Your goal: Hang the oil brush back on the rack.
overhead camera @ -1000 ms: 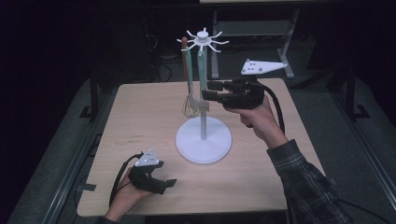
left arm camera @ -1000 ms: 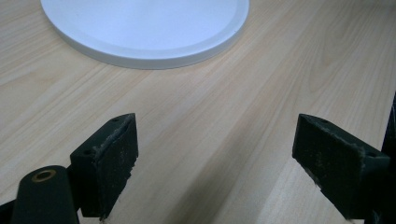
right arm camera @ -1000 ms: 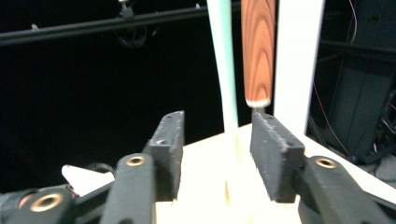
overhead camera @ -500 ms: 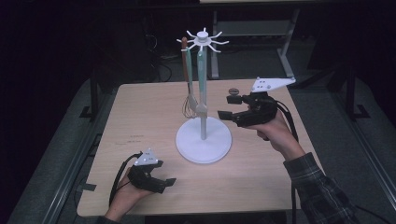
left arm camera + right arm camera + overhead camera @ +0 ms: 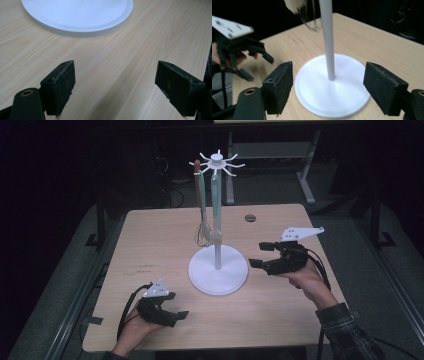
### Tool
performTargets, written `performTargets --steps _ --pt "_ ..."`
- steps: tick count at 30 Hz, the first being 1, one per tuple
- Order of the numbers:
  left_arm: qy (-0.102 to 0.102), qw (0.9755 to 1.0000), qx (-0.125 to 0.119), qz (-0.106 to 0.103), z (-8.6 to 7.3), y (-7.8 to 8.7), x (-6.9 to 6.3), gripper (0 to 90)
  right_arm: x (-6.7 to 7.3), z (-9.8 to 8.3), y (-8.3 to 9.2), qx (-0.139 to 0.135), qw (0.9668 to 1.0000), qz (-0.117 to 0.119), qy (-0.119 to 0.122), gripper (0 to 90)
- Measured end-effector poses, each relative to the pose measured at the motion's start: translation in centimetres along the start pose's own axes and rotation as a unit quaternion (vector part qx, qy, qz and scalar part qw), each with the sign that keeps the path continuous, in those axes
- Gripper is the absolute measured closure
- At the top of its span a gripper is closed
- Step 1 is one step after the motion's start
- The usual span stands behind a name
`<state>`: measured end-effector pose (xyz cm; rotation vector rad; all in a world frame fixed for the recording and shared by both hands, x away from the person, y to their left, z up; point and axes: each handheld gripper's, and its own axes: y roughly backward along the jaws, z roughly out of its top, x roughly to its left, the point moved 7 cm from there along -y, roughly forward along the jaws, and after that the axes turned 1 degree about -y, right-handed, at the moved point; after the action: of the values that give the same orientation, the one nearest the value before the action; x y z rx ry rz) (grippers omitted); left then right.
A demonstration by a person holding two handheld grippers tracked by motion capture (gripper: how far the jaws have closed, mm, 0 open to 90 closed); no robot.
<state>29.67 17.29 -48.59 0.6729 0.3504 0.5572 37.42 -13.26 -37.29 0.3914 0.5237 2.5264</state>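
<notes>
Centrally on the table stands the white rack, a whisk and a spatula hanging from its top hooks. The right gripper, just beside the rack's base toward the right edge, has just been opening, nothing between its jaws. The left gripper, near the front edge, gapes empty.

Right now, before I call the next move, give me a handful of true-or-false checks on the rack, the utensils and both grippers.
1. The whisk hangs from the rack. True.
2. The right gripper is clamped on the rack's pole. False: its jaws stand open beside the base, nothing between them.
3. The left gripper holds a spatula. False: it is open and empty, low over the table.
4. A pale green utensil hangs along the pole. True.
5. The rack lies tipped over. False: it stands upright.
</notes>
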Motion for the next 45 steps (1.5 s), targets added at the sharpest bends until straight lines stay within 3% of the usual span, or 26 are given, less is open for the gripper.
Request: performTargets --steps 21,34,45 --pt "-0.007 1.0 0.0 0.006 -0.3 0.1 0.7 14.3 -2.4 -7.7 1.2 0.041 0.9971 -0.044 -0.047 19.9" --pt "-0.009 0.9999 0.004 0.013 -0.5 0.3 1.1 13.8 -3.3 -10.6 3.0 0.043 0.9938 -0.08 -0.063 16.5" --pt "-0.006 0.9999 0.005 0.011 -0.5 0.2 0.9 13.8 -4.1 -12.9 4.0 0.056 0.9892 -0.113 -0.075 14.5"
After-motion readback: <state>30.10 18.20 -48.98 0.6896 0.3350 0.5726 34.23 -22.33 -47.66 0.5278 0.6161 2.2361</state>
